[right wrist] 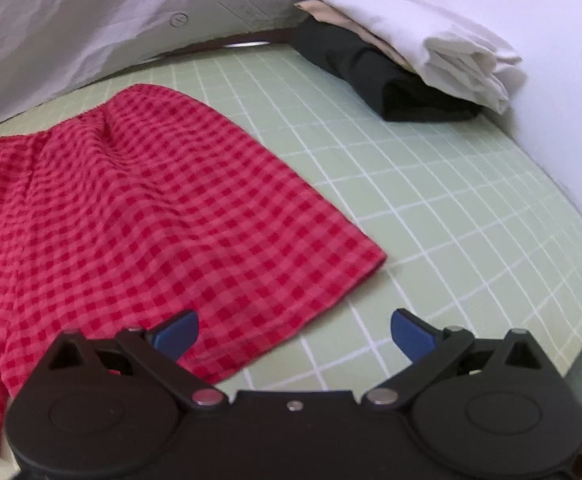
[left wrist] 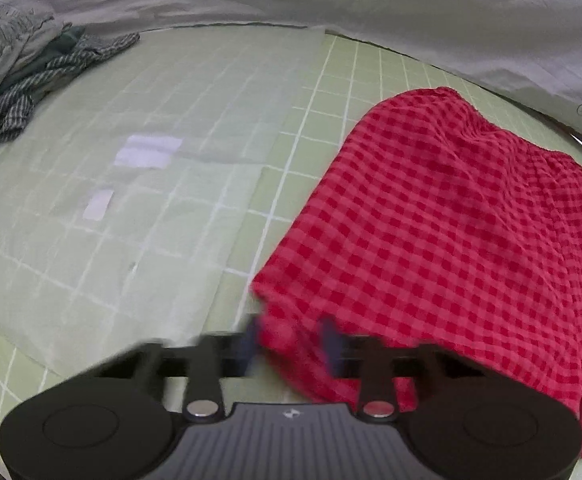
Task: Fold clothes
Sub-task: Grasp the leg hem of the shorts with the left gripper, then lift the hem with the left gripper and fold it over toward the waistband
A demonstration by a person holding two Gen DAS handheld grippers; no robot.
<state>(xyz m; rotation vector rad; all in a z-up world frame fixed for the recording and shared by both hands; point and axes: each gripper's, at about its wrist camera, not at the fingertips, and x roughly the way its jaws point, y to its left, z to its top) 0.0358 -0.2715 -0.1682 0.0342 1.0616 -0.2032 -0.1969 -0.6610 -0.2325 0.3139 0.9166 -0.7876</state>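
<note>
Left gripper (left wrist: 291, 340) pinching red checked shorts (left wrist: 451, 240), waistband far end.

I see a green grid mat (left wrist: 371, 76) underneath, with a translucent plastic sheet (left wrist: 131, 208) lying flat on its left part. A grey sheet backdrop (left wrist: 411, 4) rises behind, and a white wall (right wrist: 551, 80) curves at right.

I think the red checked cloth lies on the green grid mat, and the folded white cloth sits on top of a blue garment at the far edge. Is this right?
Not quite. In the right wrist view the folded white cloth sits on a beige layer and a black garment, not a blue one. The red checked cloth does lie on the green grid mat.
</note>
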